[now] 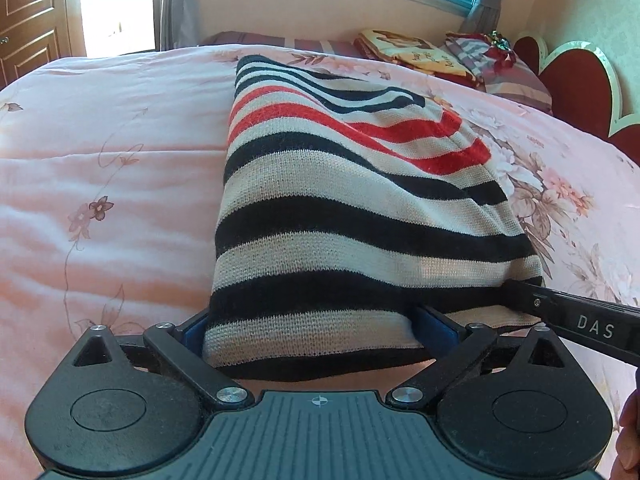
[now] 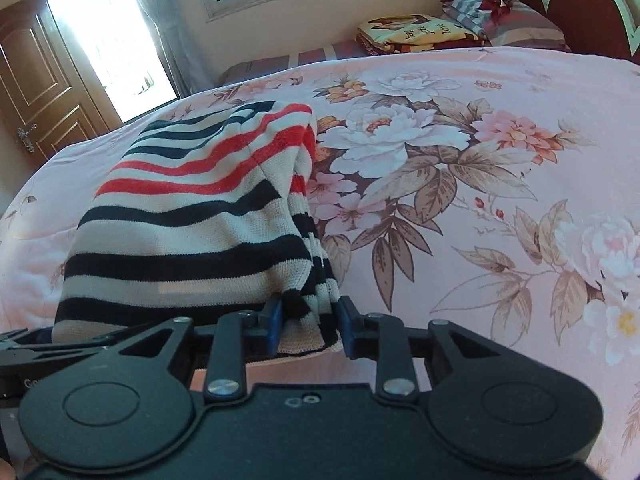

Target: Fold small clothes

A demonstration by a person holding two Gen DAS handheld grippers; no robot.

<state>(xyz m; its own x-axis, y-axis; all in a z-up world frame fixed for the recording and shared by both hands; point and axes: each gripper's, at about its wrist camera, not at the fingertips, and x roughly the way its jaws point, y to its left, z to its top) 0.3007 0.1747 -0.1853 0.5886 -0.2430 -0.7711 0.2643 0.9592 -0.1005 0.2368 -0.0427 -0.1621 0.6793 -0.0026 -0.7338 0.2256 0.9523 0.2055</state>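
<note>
Two tongs, left [image 1: 316,332] and right [image 2: 308,320], clamp folded black-cream-red striped sweater's [image 1: 344,208] near edge.

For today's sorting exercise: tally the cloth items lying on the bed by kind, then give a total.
Striped knit sweater: 1
Folded yellow picture blanket: 1
Folded striped cloth pile: 1
Pink floral bedspread: 1
Total: 4
</note>
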